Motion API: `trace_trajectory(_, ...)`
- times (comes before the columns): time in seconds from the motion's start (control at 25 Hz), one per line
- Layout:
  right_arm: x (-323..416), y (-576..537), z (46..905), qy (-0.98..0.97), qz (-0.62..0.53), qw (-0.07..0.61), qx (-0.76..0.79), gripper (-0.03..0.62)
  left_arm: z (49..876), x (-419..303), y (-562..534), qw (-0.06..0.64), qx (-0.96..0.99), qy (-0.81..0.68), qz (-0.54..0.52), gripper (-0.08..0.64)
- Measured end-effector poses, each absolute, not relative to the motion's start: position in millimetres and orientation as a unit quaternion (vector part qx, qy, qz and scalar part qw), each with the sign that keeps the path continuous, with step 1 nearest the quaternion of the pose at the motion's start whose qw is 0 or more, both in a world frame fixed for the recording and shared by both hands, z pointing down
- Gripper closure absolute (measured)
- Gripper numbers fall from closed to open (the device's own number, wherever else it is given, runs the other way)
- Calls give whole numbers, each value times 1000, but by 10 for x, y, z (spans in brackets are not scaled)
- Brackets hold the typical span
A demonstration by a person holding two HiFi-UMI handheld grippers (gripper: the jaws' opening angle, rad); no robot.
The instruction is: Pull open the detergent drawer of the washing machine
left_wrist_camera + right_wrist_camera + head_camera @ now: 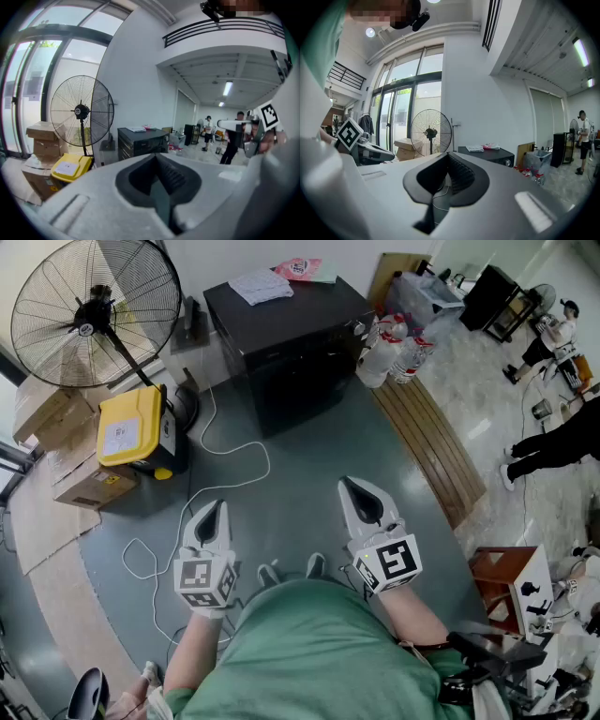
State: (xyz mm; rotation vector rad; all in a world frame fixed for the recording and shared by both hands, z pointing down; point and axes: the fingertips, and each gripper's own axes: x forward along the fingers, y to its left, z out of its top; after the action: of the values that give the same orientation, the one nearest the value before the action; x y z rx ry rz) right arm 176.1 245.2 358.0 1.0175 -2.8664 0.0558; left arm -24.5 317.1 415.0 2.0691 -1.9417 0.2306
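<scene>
Detergent drawer: too small to be picking out, on the black washing machine [286, 343] standing at the floor's far edge, well apart. Carrying left gripper [211, 514] and right gripper [356, 491] pressed together, empty. Likely best: closing in first, spreading one pair of jaws, pulling straight out.

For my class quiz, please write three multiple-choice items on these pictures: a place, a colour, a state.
1. In the head view, where does the fan stand from the black machine? A) left B) right C) on top
2. The box by the fan's base is: A) red B) yellow C) blue
3. The left tongs and the right tongs are: A) open B) holding a cloth C) shut, empty

Key: 1A, the fan fills the upper left corner; 2B, its lid is yellow; 3C, jaws together, nothing between.
</scene>
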Motion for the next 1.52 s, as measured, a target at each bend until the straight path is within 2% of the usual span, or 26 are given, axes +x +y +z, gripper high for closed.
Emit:
trace_trajectory(0.28, 1721, 2551, 3585, -942, 19, 51, 332, 591, 4165, -280, 3249, 148, 720, -674, 78, 561)
trace_trajectory(0.52, 1781, 2531, 3660, -934, 87, 22, 345, 589, 4136, -300, 3310, 144, 724, -671, 73, 561)
trace_trajectory(0.56, 1785, 2518, 3671, -931, 103, 16, 349, 575, 4106, -330, 3321, 139, 724, -672, 70, 561)
trace_trajectory(0.6, 1786, 2501, 3675, -928, 117, 11, 354, 533, 4064, -371, 3332, 131, 724, -674, 67, 558)
trace_trajectory(0.64, 1782, 2482, 3676, -924, 127, 6, 360, 459, 4016, -422, 3345, 121, 722, -678, 64, 529)
trace_trajectory(0.68, 1772, 2468, 3675, -921, 132, 4, 366, 409, 3967, -479, 3359, 110, 720, -682, 62, 472)
trace_trajectory(0.72, 1754, 2464, 3672, -919, 134, 4, 372, 383, 3926, -539, 3376, 102, 718, -686, 60, 401)
trace_trajectory(0.76, 1728, 2471, 3668, -917, 135, 6, 375, 376, 3898, -598, 3396, 98, 716, -689, 58, 370)
trace_trajectory(0.92, 1581, 2555, 3651, -916, 133, 8, 379, 376, 3878, -782, 3479, 97, 719, -686, 51, 356)
trace_trajectory(1.52, 1254, 2606, 3735, -904, 117, 39, 409, 376, 4116, -1267, 3599, 126, 724, -676, 51, 388)
